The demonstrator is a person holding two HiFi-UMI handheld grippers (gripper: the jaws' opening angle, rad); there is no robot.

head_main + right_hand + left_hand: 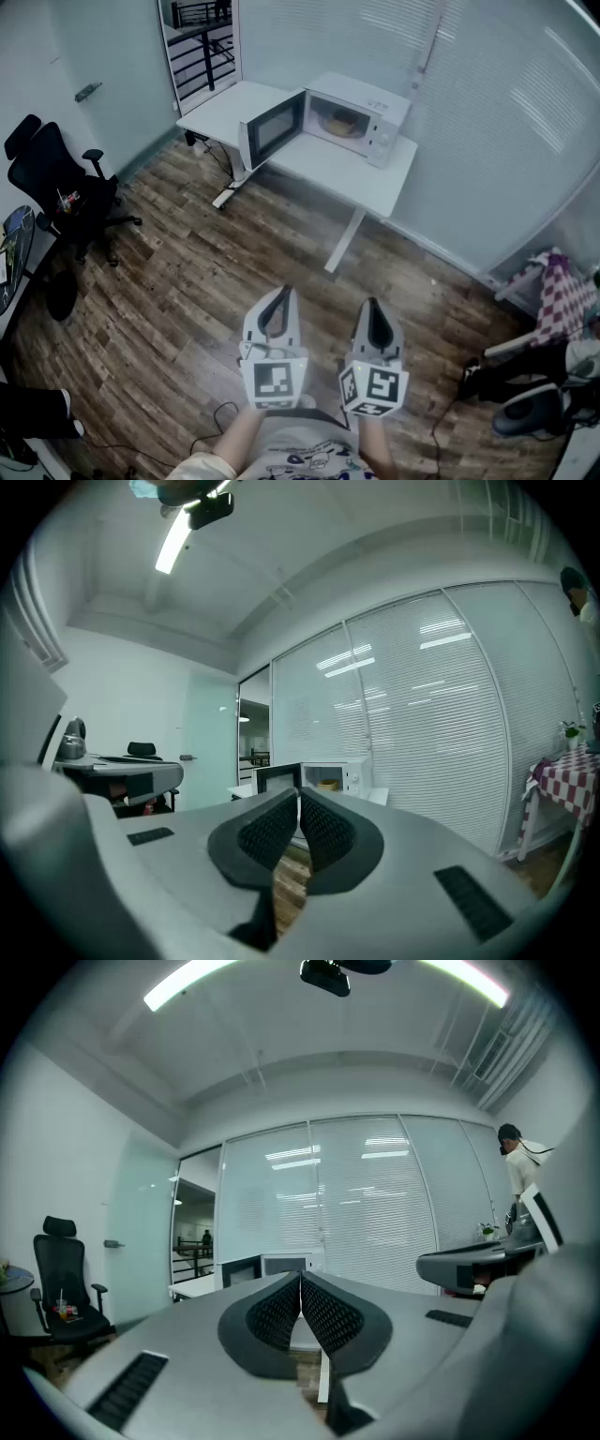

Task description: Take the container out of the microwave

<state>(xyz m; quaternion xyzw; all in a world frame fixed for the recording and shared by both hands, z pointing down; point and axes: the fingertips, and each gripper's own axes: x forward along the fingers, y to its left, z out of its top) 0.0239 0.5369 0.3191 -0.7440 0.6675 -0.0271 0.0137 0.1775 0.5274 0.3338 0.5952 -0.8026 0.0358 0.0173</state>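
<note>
1. Far across the brown wood-plank floor (187, 309), a white box-shaped microwave (361, 117) stands on the white rectangular worktop (319, 164), close to the window blinds.
2. Its dark-windowed door (274, 127) is swung wide open toward my left.
3. A small yellowish container (337, 122) sits inside the lit cavity. My right gripper view shows it in the same place, just past the door.
4. My left gripper (280, 293), grey with a square-marker cube at its base, is held low in front of me, well apart from the worktop. Its jaws are pressed together at the tips, with nothing between them.
5. My right gripper (372, 305) is just beside it and points the same way, toward the microwave. Its jaws also meet at the tips and hold nothing.
6. A black wheeled office chair (56, 183) stands to my left by the wall, well apart from the worktop.
7. A red-and-white checked cloth (560, 300) hangs at the right edge of the room.
</note>
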